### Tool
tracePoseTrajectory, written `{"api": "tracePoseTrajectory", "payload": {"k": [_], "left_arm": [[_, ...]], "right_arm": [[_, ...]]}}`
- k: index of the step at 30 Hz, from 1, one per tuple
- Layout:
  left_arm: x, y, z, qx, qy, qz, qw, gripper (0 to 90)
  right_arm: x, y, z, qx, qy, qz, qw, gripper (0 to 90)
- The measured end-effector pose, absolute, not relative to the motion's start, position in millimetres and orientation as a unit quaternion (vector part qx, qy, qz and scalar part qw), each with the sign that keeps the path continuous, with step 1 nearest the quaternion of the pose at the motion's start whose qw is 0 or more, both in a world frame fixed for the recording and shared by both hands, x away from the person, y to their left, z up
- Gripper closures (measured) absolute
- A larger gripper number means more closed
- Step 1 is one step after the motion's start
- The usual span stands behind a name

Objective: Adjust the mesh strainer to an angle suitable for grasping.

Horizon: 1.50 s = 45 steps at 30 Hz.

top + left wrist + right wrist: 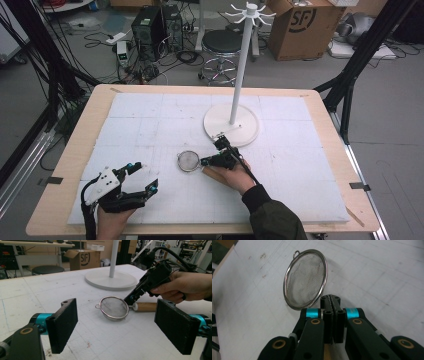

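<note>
A small metal mesh strainer (189, 161) (113, 308) (305, 280) with a wooden handle (146, 306) lies near the middle of the white table mat. My right gripper (204, 161) (333, 300) is shut on the thin neck between the bowl and the handle, and its tip (130, 301) touches that spot in the left gripper view. My left gripper (146, 177) (118, 323) hovers open at the front left, a short way from the strainer, with nothing between its pads (62, 325).
A white hook stand (242, 60) rises from a round base (231, 125) (110, 280) just behind the strainer. The wooden table edge (75, 150) frames the mat. On the floor beyond stand a stool (222, 42), a cardboard box (305, 25) and computer towers (150, 27).
</note>
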<state>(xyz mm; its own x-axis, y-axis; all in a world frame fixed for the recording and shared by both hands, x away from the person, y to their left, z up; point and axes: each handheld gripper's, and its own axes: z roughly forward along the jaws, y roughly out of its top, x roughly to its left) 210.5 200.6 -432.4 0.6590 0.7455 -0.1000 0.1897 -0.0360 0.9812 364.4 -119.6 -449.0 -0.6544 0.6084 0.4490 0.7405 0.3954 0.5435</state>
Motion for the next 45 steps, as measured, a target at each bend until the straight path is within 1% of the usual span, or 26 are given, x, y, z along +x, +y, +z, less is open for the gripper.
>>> {"api": "tracePoseTrajectory", "payload": {"k": [11,13,19,22,24,28,32,41,44,45], "left_arm": [[209.0,202.1,-432.3,0.682,0.344,0.232,0.603,19.4],[208.7,202.2,-432.2,0.682,0.344,0.231,0.603,19.4],[209.1,202.6,-432.6,0.683,0.345,0.232,0.601,19.4],[208.3,202.6,-432.3,0.683,0.346,0.233,0.6,19.4],[207.7,203.0,-432.3,0.683,0.345,0.234,0.6,19.4],[206.3,204.2,-432.5,0.681,0.347,0.235,0.6,19.4],[204.5,206.7,-432.3,0.681,0.349,0.237,0.599,19.3],[201.2,207.9,-431.9,0.679,0.352,0.24,0.598,19.4],[201.3,207.9,-431.9,0.679,0.352,0.24,0.597,19.4],[201.5,207.8,-432.0,0.68,0.352,0.238,0.597,19.4]], "right_arm": [[356.8,-106.5,-445.8,-0.379,-0.845,-0.362,0.101,89.9],[355.6,-105.3,-445.8,-0.377,-0.844,-0.364,0.112,89.9],[351.3,-101.9,-445.1,-0.368,-0.847,-0.362,0.122,89.9],[350.0,-101.6,-444.6,-0.366,-0.848,-0.364,0.116,89.9],[350.4,-104.4,-442.8,-0.375,-0.845,-0.368,0.103,89.9],[349.6,-113.4,-438.9,-0.384,-0.83,-0.389,0.112,89.9],[340.9,-127.2,-434.4,-0.386,-0.817,-0.412,0.12,89.9],[297.8,-173.6,-433.1,-0.389,-0.803,-0.437,0.115,89.8],[277.5,-197.2,-438.2,-0.404,-0.789,-0.446,0.125,89.8],[277.5,-197.2,-438.2,-0.404,-0.789,-0.446,0.125,89.8]]}}
